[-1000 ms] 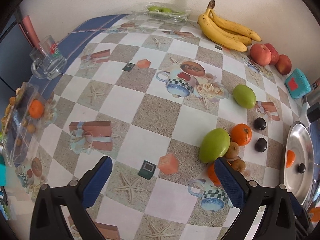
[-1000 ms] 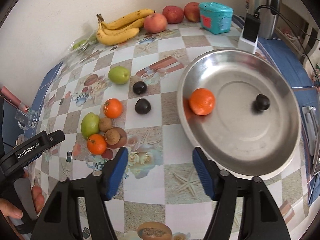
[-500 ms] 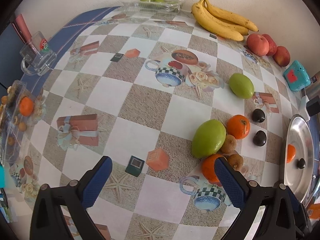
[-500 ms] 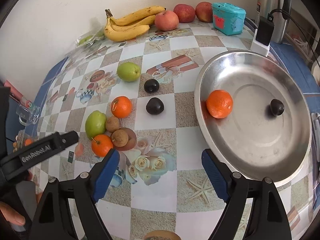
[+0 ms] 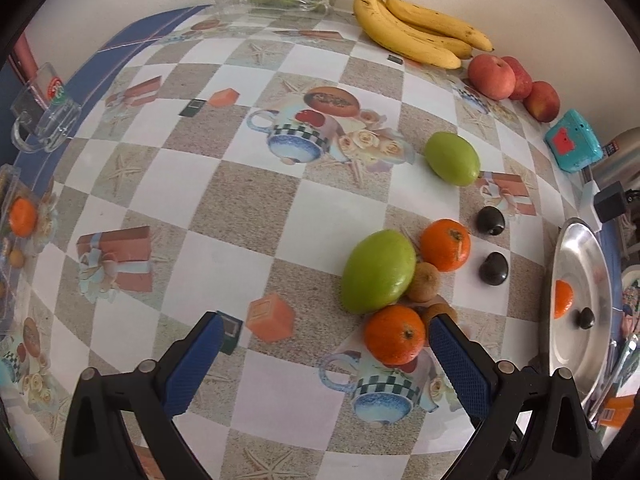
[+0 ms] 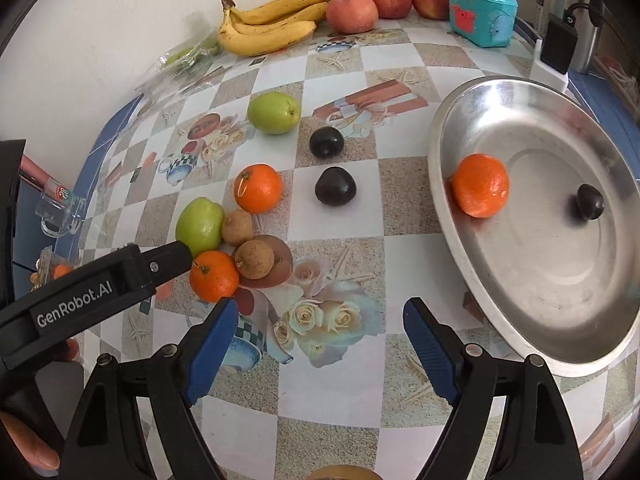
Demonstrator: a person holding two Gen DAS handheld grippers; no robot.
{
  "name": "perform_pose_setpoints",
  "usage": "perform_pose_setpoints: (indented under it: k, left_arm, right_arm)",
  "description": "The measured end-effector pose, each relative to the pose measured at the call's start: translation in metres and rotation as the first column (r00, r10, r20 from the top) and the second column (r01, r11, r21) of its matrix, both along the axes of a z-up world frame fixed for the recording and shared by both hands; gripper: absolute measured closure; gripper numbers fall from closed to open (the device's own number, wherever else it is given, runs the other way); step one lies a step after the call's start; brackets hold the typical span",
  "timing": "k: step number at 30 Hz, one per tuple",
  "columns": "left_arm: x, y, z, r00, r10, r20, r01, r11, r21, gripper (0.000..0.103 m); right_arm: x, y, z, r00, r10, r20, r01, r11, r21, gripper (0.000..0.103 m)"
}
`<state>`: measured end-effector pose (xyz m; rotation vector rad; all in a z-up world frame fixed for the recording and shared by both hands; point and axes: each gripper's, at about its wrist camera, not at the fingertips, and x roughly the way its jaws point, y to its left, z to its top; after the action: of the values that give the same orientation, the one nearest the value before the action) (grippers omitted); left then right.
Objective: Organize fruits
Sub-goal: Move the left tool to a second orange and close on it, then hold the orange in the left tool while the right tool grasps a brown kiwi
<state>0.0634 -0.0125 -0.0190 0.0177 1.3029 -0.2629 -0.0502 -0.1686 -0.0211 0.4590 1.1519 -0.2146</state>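
Tablecloth (image 5: 256,208); orange (image 5: 394,334) just inside right jaw.

Both hand-held grippers, left (image 5: 326,346) and right (image 6: 316,330), gape (empty).

My blue finger pads (image 6: 430,350) look ribbed and matt, the steel dish (image 6: 560,300) brushed and shiny, the checked tablecloth (image 5: 248,208) smooth plastic.

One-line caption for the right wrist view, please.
Open right gripper hovers over the tablecloth beside a steel tray holding an orange and dark plum; loose fruit lies left.
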Motion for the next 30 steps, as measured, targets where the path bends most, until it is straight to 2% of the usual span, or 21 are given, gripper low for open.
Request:
perform_pose_setpoints:
  k: [6, 10, 14, 18, 22, 24, 30]
  left_arm:
    - [-0.001, -0.007, -0.007, 0.999, -0.007, -0.033, 0.006, 0.999, -0.038, 0.004]
    - [0.0, -0.007, -0.011, 0.998, -0.005, -0.062, 0.001, 0.998, -0.07, 0.02]
    - [0.0, -0.008, -0.014, 0.995, -0.005, -0.096, -0.006, 0.994, -0.109, 0.032]
    - [-0.002, -0.01, -0.014, 0.993, -0.016, -0.115, -0.002, 0.988, -0.155, 0.053]
    - [-0.003, -0.012, -0.013, 0.993, -0.029, -0.117, 0.008, 0.984, -0.176, 0.063]
    - [-0.002, -0.012, -0.014, 0.991, -0.031, -0.129, 0.005, 0.98, -0.199, 0.067]
    - [-0.001, -0.012, -0.014, 0.991, -0.027, -0.132, 0.0, 0.979, -0.203, 0.069]
  right_arm:
    - [0.001, -0.001, -0.002, 1.0, -0.001, -0.025, 0.001, 1.0, -0.019, 0.018]
    - [0.002, -0.001, -0.003, 0.999, -0.001, -0.034, 0.0, 1.0, -0.028, 0.018]
    - [0.002, 0.0, -0.003, 0.999, 0.003, -0.038, -0.005, 0.999, -0.033, 0.018]
    - [0.002, 0.0, -0.002, 0.999, 0.004, -0.039, -0.006, 0.999, -0.035, 0.018]
    - [0.002, -0.001, -0.003, 0.999, 0.001, -0.042, -0.003, 0.999, -0.032, 0.018]
    - [0.002, -0.001, -0.003, 0.999, 0.001, -0.042, -0.002, 1.0, -0.03, 0.018]
    - [0.002, -0.001, -0.003, 0.999, 0.004, -0.045, -0.005, 1.0, -0.031, 0.018]
